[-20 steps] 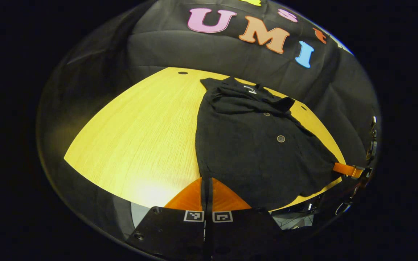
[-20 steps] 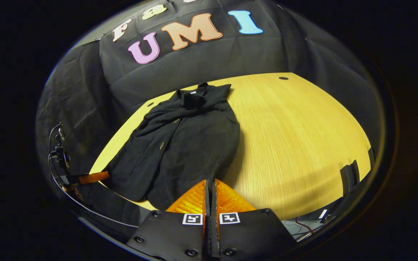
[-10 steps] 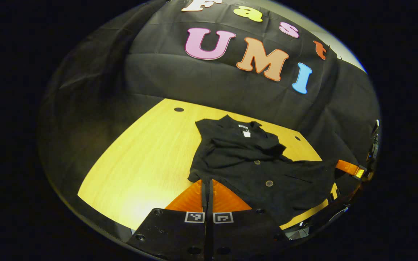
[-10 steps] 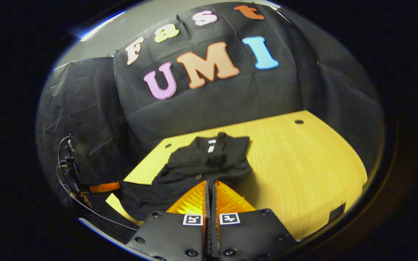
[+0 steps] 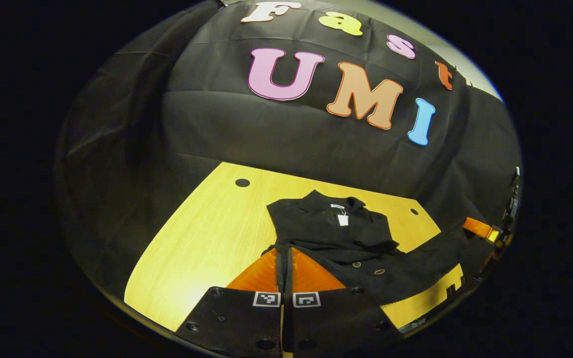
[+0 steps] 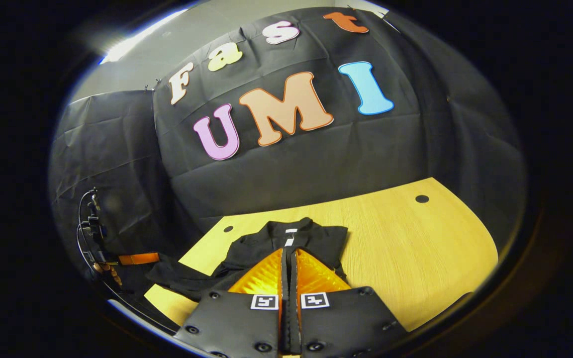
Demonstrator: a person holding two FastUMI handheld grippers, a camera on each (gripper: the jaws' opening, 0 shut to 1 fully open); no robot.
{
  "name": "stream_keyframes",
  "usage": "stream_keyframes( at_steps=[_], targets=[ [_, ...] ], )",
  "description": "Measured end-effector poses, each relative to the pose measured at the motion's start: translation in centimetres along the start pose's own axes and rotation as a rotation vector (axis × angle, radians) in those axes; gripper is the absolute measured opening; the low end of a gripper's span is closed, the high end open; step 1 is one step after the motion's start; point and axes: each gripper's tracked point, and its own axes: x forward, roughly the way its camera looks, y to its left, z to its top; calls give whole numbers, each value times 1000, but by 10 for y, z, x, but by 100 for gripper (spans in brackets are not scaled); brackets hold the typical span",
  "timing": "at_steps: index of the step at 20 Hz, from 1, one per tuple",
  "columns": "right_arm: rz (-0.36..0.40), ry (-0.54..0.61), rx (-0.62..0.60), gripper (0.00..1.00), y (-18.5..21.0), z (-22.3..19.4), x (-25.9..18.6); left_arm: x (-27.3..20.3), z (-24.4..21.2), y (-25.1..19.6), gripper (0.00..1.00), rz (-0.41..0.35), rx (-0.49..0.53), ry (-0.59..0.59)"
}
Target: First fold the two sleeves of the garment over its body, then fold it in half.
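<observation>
Sleeves look folded in already. Black jacket (image 5: 336, 233) lying on the yellow table (image 5: 202, 238), bottom edge lifted toward the collar. Left claw (image 5: 284, 258) and right claw (image 6: 289, 261) both pinched tight on that edge. Half-fold nearly done, not laid flat yet.

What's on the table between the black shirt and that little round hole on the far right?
Nothing. In the right gripper view the wooden table is bare between the shirt and the hole.
</observation>
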Motion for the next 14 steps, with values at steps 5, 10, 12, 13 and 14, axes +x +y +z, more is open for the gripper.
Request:
stream_keyframes(
  at_steps=[5, 10, 12, 13, 14],
  targets=[
    [-9, 5, 1, 2, -15, 20, 22, 38, 29, -2, 0, 8, 13, -13],
    [-20, 9, 3, 2, -33, 40, 52, 74, 53, -7, 0, 18, 21, -17],
    [-23, 13, -3, 2, -39, 47, 64, 88, 63, -7, 0, 22, 26, -25],
    [-21, 17, -1, 2, -42, 50, 71, 94, 67, -7, 0, 25, 26, -33],
    [-21, 16, 2, 2, -44, 53, 78, 101, 70, -7, 0, 27, 25, -27]
  ],
)
